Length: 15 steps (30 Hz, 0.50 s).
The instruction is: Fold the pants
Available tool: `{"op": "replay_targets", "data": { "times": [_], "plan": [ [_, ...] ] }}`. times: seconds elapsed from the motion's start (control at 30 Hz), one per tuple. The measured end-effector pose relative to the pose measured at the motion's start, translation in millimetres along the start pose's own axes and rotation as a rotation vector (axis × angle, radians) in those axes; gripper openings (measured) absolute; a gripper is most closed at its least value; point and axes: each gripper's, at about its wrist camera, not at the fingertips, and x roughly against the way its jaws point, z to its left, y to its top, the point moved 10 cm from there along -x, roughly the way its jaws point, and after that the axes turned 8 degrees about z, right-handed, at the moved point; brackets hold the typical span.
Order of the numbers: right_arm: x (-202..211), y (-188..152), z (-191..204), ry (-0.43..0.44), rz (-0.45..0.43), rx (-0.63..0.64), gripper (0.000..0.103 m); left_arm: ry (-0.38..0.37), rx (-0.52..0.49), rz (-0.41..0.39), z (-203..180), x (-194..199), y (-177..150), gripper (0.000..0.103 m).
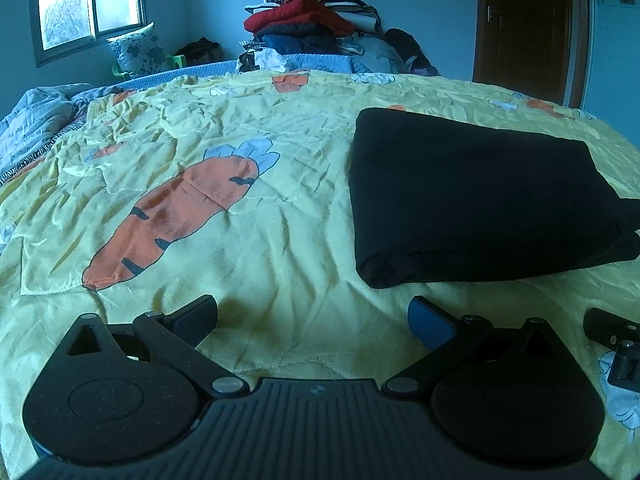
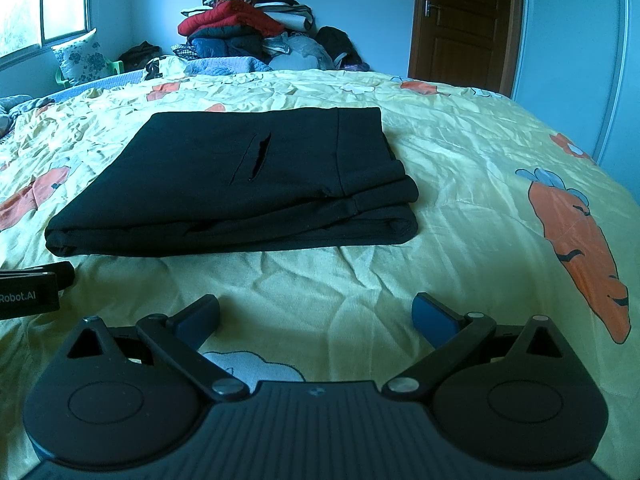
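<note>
Black pants (image 1: 480,196) lie folded into a flat rectangle on the yellow carrot-print bedsheet (image 1: 260,240). In the right wrist view the pants (image 2: 240,184) show a pocket slit on top and stacked layers at the near edge. My left gripper (image 1: 312,320) is open and empty, low over the sheet, to the left of and nearer than the pants. My right gripper (image 2: 316,316) is open and empty, just in front of the pants' near edge. Part of the right gripper (image 1: 612,336) shows at the right edge of the left wrist view; the left gripper (image 2: 32,284) shows at the left edge of the right.
A pile of clothes and bedding (image 1: 316,28) is stacked at the far side of the bed against the wall. A brown door (image 2: 464,24) stands at the back right. A window (image 1: 88,0) and a cushion (image 1: 140,52) are at the back left. A crumpled blue quilt (image 1: 32,120) lies at the left.
</note>
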Motion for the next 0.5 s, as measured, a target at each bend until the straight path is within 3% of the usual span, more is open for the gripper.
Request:
{"op": "replay_targets", "data": {
  "times": [0.5],
  "plan": [
    [0.7, -1.4, 2.6, 0.001, -0.001, -0.003, 0.103, -0.038, 0.030, 0.014, 1.5, -1.2, -2.3, 0.103]
  ]
}}
